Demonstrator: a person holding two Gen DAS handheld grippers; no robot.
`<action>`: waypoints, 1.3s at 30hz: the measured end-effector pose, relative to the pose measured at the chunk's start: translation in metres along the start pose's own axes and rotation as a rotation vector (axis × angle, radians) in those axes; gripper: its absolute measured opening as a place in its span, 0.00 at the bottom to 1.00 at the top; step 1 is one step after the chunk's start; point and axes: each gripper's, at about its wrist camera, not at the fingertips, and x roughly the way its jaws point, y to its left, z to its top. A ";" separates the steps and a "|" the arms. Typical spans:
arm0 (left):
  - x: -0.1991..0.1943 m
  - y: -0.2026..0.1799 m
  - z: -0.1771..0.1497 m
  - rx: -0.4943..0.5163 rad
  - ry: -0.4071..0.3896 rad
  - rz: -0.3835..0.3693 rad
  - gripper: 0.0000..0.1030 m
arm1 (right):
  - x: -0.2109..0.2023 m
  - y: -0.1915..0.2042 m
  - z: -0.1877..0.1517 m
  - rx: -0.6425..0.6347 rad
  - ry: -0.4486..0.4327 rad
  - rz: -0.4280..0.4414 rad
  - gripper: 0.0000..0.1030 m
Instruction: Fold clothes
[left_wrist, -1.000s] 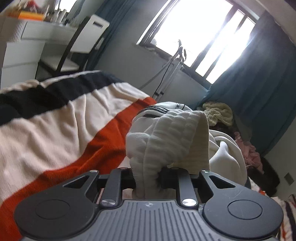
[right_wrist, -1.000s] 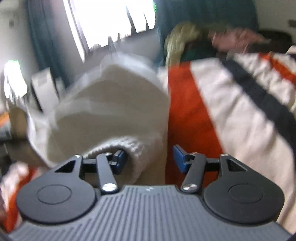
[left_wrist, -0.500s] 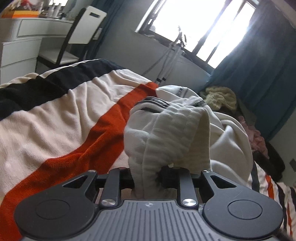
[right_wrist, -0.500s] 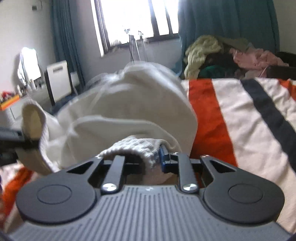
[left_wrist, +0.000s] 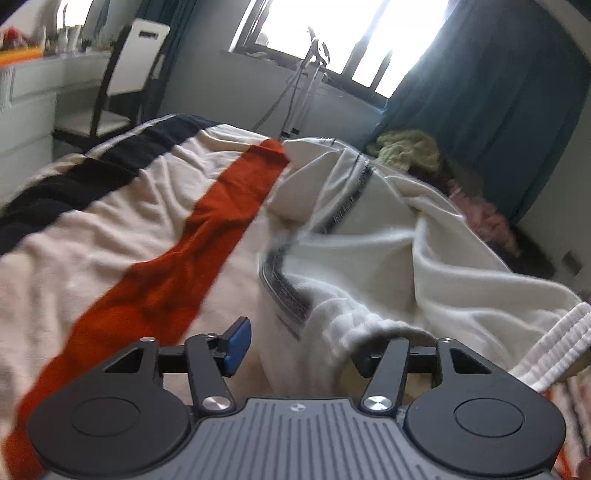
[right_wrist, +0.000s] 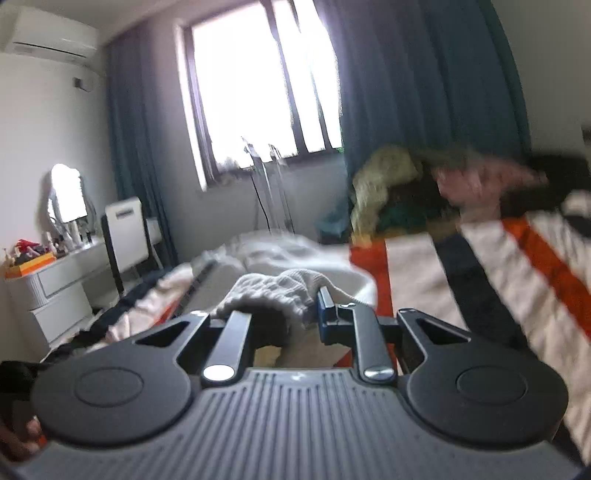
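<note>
left gripper (left_wrist: 295, 349): jaws are standing wide apart, holding nothing | right gripper (right_wrist: 273, 314): jaws are pinching the ribbed edge of the white sweater (left_wrist: 388, 236) | sweater: is lying crumpled on the striped blanket (left_wrist: 110, 229)

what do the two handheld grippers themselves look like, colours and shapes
Both match: a grey ribbed body, two round black discs with circular insets, and black linkage bars with silver screws running to black fingers faced with blue pads. The left gripper shows one blue pad; the right gripper shows one too. No cables or sleeves visible.
</note>
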 end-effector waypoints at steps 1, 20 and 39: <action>0.001 -0.002 -0.001 0.021 0.001 0.020 0.60 | 0.004 -0.003 -0.003 0.018 0.032 -0.007 0.18; 0.000 0.044 0.040 -0.115 -0.144 0.280 0.62 | 0.050 -0.007 -0.041 0.068 0.425 0.053 0.67; -0.040 0.085 0.018 -0.396 -0.006 -0.073 0.96 | 0.037 -0.087 -0.075 0.829 0.515 0.126 0.79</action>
